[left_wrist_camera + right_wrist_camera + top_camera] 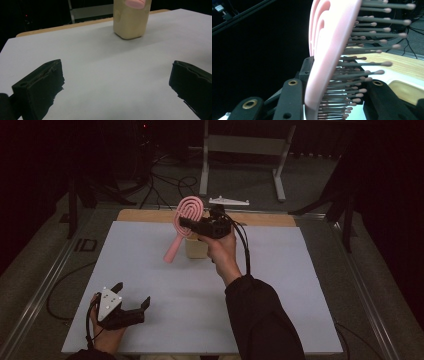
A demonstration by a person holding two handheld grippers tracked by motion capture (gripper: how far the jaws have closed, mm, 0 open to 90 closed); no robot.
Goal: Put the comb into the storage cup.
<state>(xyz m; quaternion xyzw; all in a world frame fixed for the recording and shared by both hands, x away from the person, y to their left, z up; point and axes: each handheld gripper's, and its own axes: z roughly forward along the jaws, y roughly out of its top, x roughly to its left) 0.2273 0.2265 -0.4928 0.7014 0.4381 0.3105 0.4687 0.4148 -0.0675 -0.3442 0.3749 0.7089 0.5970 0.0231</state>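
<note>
A: What's nearest the person?

B: The left gripper [131, 301], resting low on the white table [150, 270] at the near left corner, its jaws spread wide with nothing between them.

A: And farther out?

B: The right gripper [187, 224] is raised above the middle of the table, jaws clamped on the head of a pink hairbrush [182, 225]; its handle slants down to the left. A beige container [196, 247] stands just below it.
</note>
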